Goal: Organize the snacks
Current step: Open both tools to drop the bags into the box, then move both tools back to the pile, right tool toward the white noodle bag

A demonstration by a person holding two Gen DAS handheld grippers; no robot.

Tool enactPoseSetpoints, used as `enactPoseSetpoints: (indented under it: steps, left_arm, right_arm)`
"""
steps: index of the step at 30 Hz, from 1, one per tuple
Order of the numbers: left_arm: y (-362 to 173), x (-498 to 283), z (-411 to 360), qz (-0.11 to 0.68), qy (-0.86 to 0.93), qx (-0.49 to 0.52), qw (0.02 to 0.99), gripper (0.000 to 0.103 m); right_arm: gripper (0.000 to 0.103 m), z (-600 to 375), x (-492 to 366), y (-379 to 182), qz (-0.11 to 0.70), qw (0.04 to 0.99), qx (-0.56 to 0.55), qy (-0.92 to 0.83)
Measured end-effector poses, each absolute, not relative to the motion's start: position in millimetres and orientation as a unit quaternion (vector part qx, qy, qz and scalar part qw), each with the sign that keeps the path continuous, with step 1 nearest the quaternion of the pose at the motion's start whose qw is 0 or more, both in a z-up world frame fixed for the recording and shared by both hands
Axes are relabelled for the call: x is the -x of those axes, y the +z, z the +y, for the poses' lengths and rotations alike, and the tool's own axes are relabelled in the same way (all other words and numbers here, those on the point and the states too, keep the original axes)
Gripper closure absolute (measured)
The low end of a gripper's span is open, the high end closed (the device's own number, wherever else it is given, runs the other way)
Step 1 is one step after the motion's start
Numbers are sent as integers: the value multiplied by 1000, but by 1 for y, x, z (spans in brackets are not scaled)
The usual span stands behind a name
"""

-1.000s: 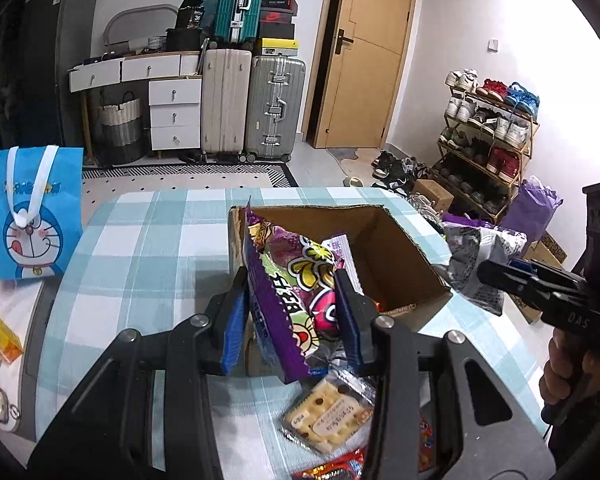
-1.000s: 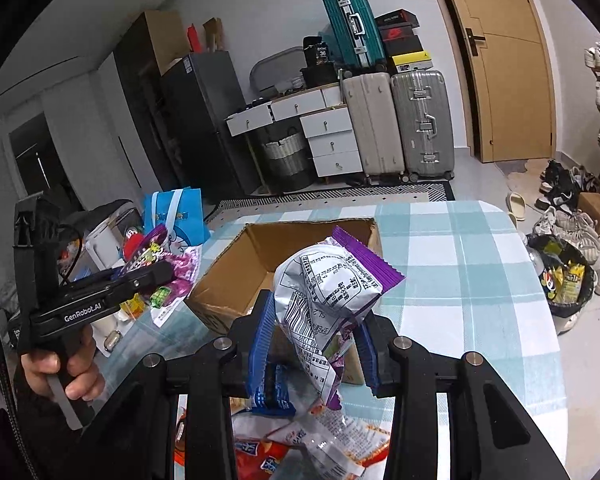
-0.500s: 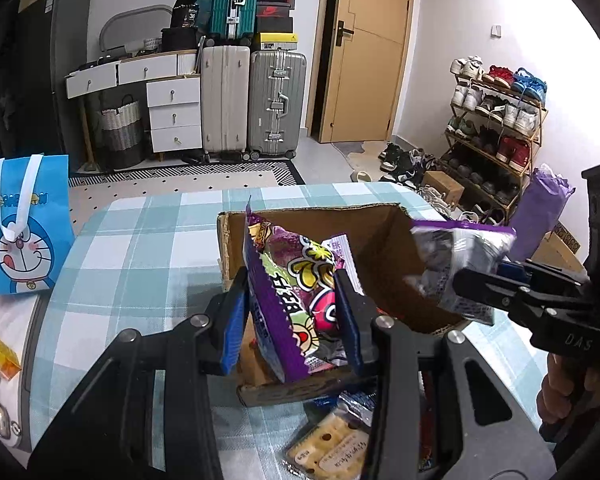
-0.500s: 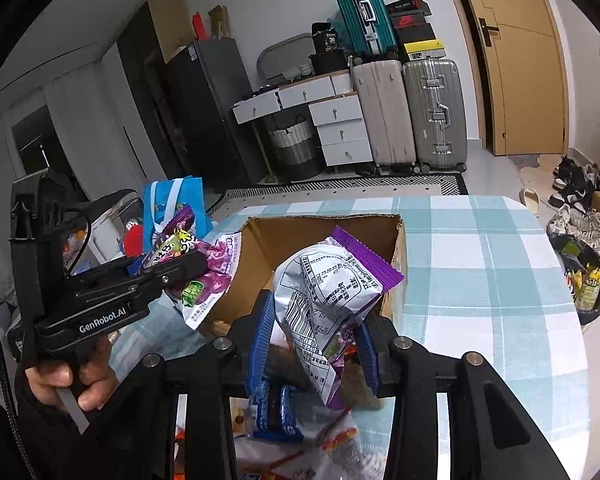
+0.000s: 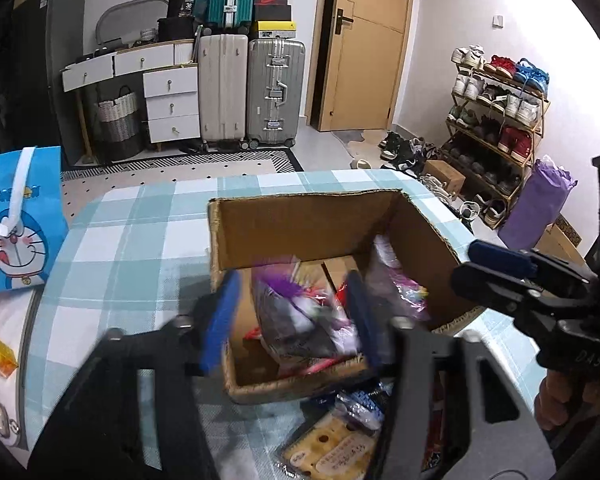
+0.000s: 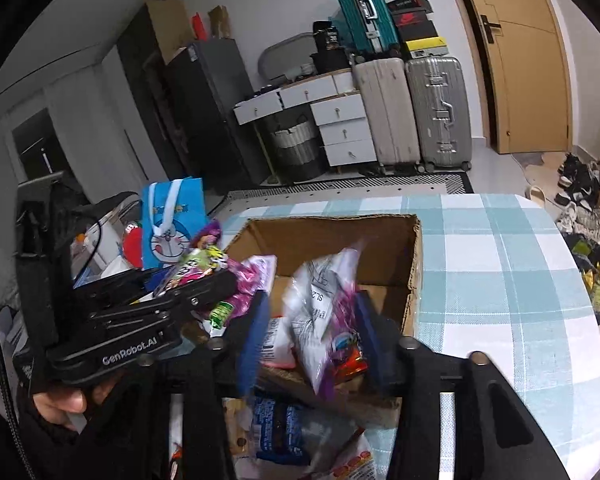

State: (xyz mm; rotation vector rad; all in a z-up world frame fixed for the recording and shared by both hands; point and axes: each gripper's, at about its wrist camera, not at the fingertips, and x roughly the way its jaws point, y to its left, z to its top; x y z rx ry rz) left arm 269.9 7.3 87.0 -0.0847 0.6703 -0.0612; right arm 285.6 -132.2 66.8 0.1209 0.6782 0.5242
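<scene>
Your 2 snack packets are both over the cardboard box, which is why you have both grippers tipped down at its open top. The purple packet sits blurred between the left gripper's fingers, apparently dropping into the box. Those fingers are opening, and the blue pads look clear of the packet's sides, so you seem to have let it go.

The silver-and-purple packet is in the same position between the right gripper's fingers. They are opening too, and the packet hangs tilted and smeared between the pads rather than pinched, so it looks released above the box's near edge. From that side the packet in the other gripper still looks close to its pads, so I cannot be sure it is fully free.

The box stands near the front of the checked desk, with its near wall just beyond both pairs of fingers. That placement lets you release without reaching far. Other wrappers already lie inside, so the box serves as your collection point.

More snacks remain loose on the desk in front of the box, including a biscuit pack and a blue packet. By my judgement the sorting is only partly done.
</scene>
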Motion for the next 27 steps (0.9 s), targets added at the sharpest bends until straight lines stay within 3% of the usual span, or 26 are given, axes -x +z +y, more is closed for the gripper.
enactPoseSetpoints:
  steps: [2, 5, 6, 8, 27]
  left_arm:
    - [90, -261, 9, 322, -28, 44, 945, 20]
    - [92, -250, 14, 325, -32, 56, 943, 16]
    - [91, -245, 16, 329, -28, 58, 942, 13]
    - [91, -232, 20, 332, -20, 62, 941, 1]
    - [66, -102, 25, 341, 11, 39, 939, 1]
  right_arm:
    - [41, -135, -279, 70, 324, 912, -49, 247]
    - [7, -147, -266, 72, 325, 915, -45, 236]
    - [2, -150, -262, 72, 324, 916, -46, 234]
    - [1, -159, -252, 71, 324, 916, -46, 230]
    - [0, -191, -140, 40, 384, 898, -39, 211]
